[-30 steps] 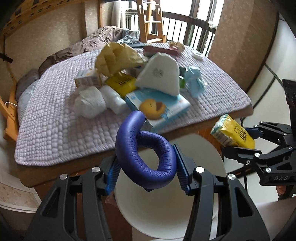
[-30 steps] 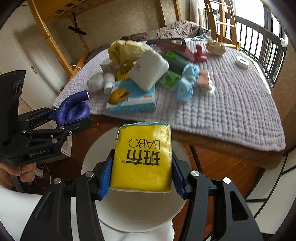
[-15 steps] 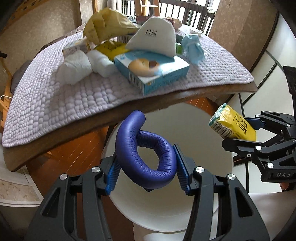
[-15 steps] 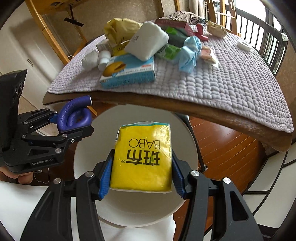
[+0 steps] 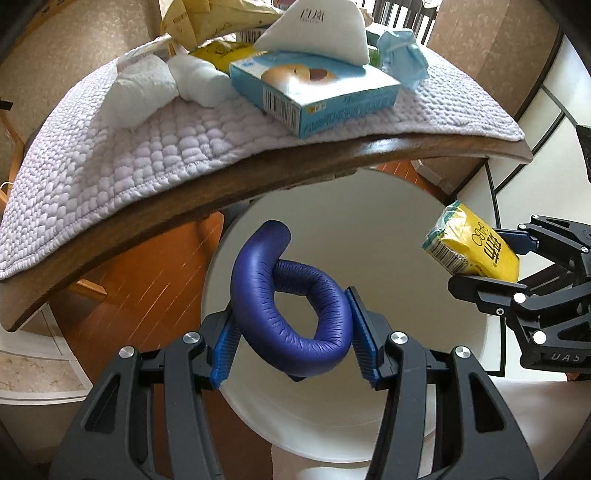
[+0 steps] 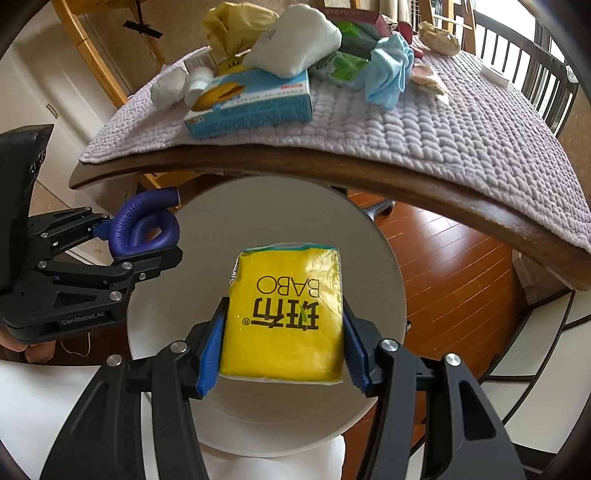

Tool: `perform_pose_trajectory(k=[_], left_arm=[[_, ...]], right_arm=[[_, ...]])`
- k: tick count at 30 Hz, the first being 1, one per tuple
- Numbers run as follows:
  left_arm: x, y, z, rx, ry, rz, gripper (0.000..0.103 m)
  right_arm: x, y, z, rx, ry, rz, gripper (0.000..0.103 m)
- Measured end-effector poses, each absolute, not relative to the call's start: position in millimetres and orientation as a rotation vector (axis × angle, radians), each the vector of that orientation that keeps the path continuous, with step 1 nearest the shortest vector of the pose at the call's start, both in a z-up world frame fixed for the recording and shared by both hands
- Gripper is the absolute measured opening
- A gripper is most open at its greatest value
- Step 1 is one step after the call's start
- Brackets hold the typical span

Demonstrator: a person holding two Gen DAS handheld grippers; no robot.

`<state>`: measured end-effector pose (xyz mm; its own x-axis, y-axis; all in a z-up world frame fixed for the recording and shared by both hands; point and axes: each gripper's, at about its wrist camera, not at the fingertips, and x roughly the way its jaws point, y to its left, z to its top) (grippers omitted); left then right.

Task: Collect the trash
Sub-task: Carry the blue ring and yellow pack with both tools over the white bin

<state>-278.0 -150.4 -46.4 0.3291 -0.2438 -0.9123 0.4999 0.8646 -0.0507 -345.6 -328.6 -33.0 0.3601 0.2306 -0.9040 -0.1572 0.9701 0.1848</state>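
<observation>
My left gripper (image 5: 293, 341) is shut on a coiled purple padded tube (image 5: 284, 295), held over the mouth of a white bin (image 5: 369, 229) below the table edge. My right gripper (image 6: 282, 350) is shut on a yellow tissue pack (image 6: 286, 317) printed "BABO", also over the white bin (image 6: 258, 206). In the left wrist view the right gripper (image 5: 491, 258) with the yellow pack (image 5: 476, 251) hangs at the right. The left gripper (image 6: 110, 243) with the purple tube (image 6: 144, 225) shows at the left of the right wrist view.
A wooden table (image 5: 258, 177) under a lilac quilted mat (image 5: 147, 147) carries a trash pile: a blue box (image 5: 314, 96), white tissue wads (image 5: 144, 88), a white pouch (image 6: 295, 40), a blue crumpled cloth (image 6: 388, 70), a yellow paper bag (image 6: 232, 26). Wood floor (image 6: 443, 251) lies beneath.
Both grippers have sunk from table height to below the table edge, coming down over the white bin. Each keeps hold of its item.
</observation>
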Motion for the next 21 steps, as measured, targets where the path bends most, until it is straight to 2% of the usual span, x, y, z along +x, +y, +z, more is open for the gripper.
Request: perform_pose_trajectory(k=[21], left_arm=[[-267, -169, -81, 0.308, 1.197, -0.485, 0.055]], right_arm=[[-334, -319, -57, 0.062, 1.222, 0.227, 0.054]])
